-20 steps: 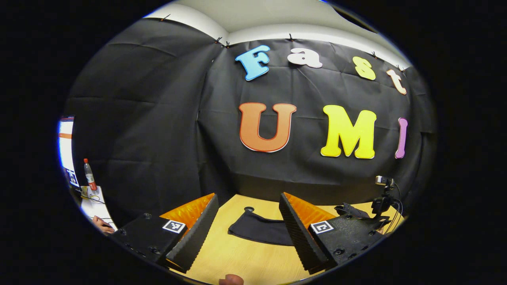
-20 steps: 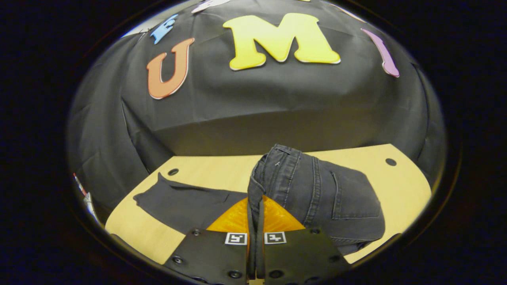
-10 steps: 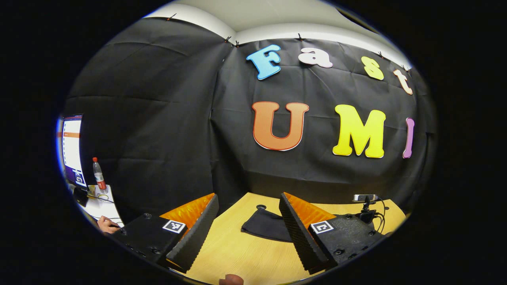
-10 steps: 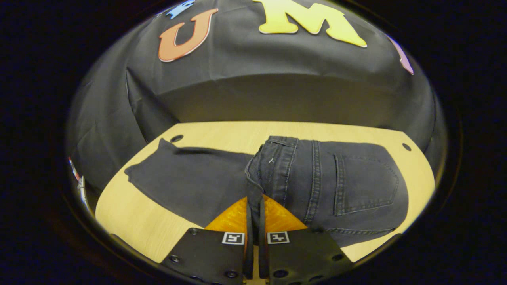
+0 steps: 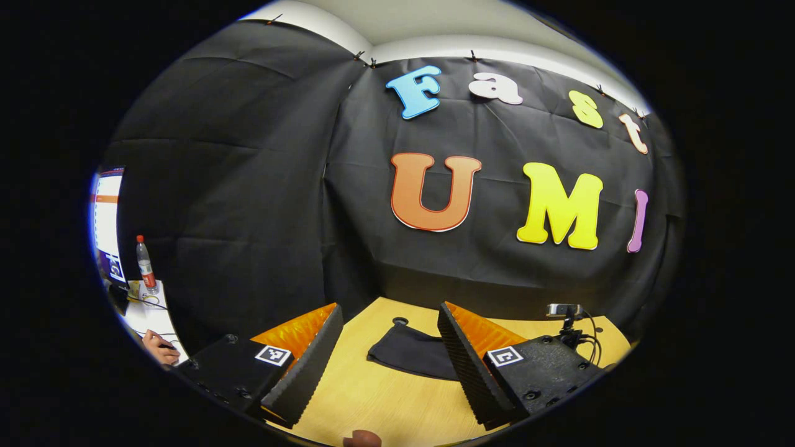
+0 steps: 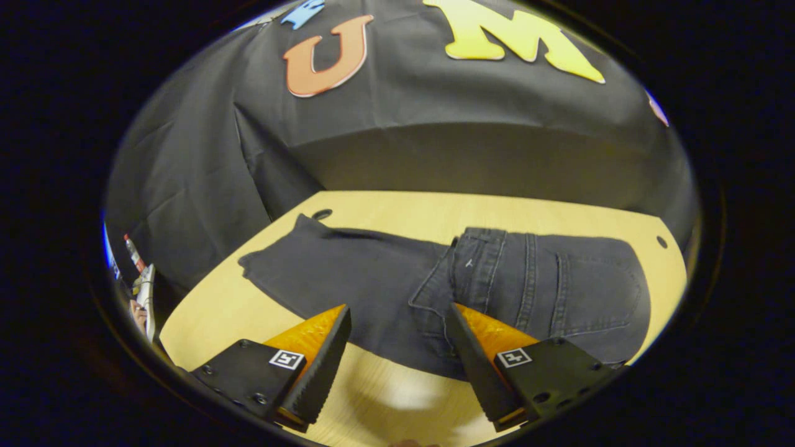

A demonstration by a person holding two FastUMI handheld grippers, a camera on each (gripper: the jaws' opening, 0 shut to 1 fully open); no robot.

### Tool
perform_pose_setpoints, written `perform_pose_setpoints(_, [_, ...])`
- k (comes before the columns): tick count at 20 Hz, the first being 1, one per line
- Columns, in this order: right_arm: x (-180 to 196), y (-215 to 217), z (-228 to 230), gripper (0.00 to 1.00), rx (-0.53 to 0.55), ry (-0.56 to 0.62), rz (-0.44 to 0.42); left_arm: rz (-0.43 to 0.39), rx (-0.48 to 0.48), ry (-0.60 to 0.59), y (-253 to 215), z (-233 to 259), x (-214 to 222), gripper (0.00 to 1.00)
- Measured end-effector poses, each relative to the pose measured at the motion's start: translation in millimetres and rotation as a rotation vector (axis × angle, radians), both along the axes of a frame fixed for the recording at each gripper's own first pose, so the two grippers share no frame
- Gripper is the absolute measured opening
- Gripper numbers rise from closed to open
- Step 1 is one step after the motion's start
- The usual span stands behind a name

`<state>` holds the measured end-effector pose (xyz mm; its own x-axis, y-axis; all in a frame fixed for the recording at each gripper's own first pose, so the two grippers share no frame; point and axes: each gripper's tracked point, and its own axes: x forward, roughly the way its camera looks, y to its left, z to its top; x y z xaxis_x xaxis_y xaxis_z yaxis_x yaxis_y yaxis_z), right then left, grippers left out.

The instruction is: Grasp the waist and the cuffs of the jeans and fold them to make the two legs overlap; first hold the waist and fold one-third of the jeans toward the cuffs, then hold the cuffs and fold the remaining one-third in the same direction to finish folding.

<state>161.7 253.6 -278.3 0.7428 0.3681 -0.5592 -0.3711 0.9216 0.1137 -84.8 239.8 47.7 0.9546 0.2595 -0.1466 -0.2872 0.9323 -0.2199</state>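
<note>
My right tongs [image 6: 397, 329] are spread wide with nothing between the fingers, poised just above the near edge of the jeans [image 6: 447, 282] (waist third already folded over toward the cuffs). The jeans lie flat on the surface [image 6: 397, 397]. My left tongs [image 5: 390, 335] gape wide too, empty, pointing toward the cuffs [image 5: 407, 354].

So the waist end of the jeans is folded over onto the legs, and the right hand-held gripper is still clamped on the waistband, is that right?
Not quite. The waist end of the jeans is folded over onto the legs, but the right hand-held gripper is no longer clamped on the waistband. The right gripper view shows its fingers spread apart, with the waistband lying flat on the legs on the table.
</note>
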Motion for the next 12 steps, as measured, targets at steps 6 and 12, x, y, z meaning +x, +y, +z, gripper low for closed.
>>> perform_pose_setpoints(6, [4.4,-60.8,121.2,0.96,0.027,-0.271,-0.048,-0.040,-0.171,0.060,-24.4,-38.9,40.8,0.99])
perform_pose_setpoints(12, [1.6,-133.5,234.4,0.92,0.055,-0.473,-0.132,-0.081,-0.425,0.169,-49.3,-100.6,78.6,0.99])
